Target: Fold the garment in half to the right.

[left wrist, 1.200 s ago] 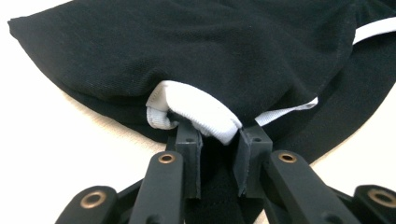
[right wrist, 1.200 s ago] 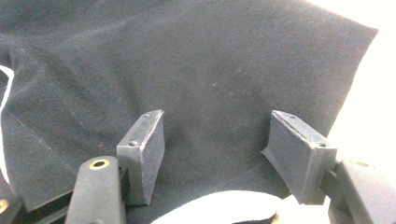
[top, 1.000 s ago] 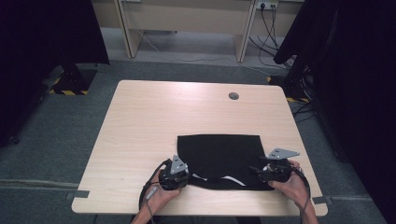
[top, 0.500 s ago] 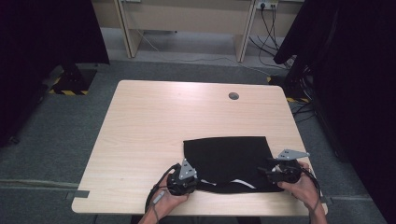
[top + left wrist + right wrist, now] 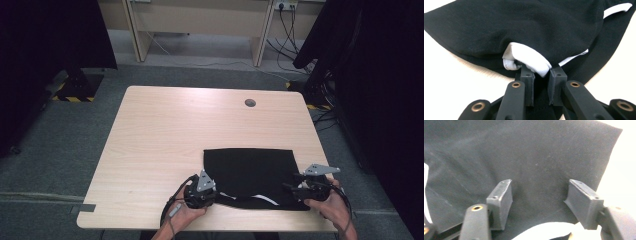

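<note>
Low in frame, the left gripper (image 5: pixel 541 75) pinches the black garment's (image 5: pixel 250 172) white band (image 5: pixel 529 58); the right gripper's (image 5: pixel 544 202) jaws, just opening, stand wide over cloth.

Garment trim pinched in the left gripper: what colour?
White trim on black garment, clearest in left gripper view.

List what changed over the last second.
The cloth slid right across the table, dragged by both tools. The left tool stays shut on its white trim; the right tool, jaws just opening, straddles the cloth's right edge.

The right gripper (image 5: pixel 540 200) holds its fingers (image 5: pixel 500 202) apart over the black cloth (image 5: pixel 536 157).
</note>
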Demonstrator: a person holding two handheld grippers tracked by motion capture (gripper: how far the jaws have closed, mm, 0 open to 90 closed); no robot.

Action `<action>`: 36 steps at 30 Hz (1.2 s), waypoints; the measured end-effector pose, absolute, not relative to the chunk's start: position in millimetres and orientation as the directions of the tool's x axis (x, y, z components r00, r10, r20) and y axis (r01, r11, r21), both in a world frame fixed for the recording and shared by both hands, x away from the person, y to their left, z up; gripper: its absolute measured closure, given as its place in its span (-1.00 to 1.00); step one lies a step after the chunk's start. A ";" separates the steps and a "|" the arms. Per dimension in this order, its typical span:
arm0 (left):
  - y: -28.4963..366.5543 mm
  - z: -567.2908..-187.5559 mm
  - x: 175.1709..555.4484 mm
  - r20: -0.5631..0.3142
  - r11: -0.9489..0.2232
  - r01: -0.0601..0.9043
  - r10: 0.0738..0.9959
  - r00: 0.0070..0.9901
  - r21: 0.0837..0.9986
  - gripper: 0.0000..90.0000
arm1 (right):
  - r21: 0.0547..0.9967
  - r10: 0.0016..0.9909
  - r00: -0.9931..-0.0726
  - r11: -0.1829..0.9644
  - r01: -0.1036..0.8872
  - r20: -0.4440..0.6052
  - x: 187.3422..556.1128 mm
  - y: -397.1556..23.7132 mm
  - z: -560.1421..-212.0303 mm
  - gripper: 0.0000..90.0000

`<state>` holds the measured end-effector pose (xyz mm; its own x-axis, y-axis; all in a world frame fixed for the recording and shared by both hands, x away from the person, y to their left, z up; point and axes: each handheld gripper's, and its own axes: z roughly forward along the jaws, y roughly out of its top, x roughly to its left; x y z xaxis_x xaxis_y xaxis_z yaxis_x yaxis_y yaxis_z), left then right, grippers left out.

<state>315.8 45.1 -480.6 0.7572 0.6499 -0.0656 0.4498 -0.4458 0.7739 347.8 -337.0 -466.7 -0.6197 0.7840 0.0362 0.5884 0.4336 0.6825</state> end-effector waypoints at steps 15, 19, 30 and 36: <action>44.5 -481.7 316.0 -0.070 -0.439 0.447 0.648 0.758 0.780 0.70 | 0.753 0.751 -0.658 0.402 0.521 0.054 352.4 -298.2 -439.3 -0.54; 45.4 -481.8 317.2 -0.086 -0.430 0.455 0.646 0.759 0.780 0.70 | 0.759 0.732 -0.679 0.409 0.506 0.058 359.5 -279.8 -437.2 -0.53; 44.1 -481.7 315.6 -0.063 -0.444 0.441 0.646 0.761 0.780 0.70 | 0.753 0.661 -0.749 0.472 0.458 0.041 389.8 -221.1 -429.7 -0.48; 43.8 -481.8 315.4 -0.061 -0.443 0.440 0.647 0.760 0.781 0.70 | 0.752 0.621 -0.783 0.499 0.430 0.036 407.1 -187.3 -426.3 -0.41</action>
